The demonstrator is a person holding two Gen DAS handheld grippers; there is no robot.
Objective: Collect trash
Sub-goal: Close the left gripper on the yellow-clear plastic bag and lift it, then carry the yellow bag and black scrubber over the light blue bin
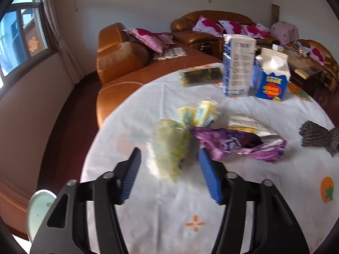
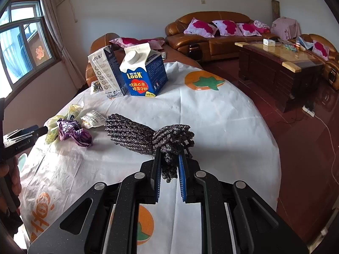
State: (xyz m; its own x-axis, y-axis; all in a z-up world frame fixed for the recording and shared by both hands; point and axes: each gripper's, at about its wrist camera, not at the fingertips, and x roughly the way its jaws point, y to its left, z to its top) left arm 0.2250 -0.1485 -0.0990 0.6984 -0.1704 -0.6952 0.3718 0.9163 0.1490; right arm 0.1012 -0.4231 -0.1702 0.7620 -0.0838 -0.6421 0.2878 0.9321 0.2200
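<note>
— While the left tool [image 1: 169, 158] hangs over the near edge of the table [image 1: 243, 190], its fingers stand wide apart, with a yellow wrapper [image 1: 169, 148] blurred between them. I can't tell whether either pad touches it.

— And the other wrappers?

— Right behind it, in a little heap: a purple wrapper [image 1: 237, 144], crumpled, a white packet [image 1: 250, 124] just beyond that, and another yellow one [image 1: 199, 112] further back. All on the white cloth with the orange fruit prints.

— What about the right tool [image 2: 169, 158]?

— Narrow, pinched on a dark knitted bundle [image 2: 146, 133]. One end sits between the blue pads; the rest lies spread on the table ahead of it, near the purple wrapper.

— The cartons?

— Two stand upright at the far side of the table, touching or nearly so: a tall white carton [image 2: 108, 72] and a blue carton [image 2: 144, 74] with a round white cap. A small dark packet [image 1: 201, 76] lies flat beside the tall one. A brown sofa [image 1: 131, 67] sits behind them.
</note>
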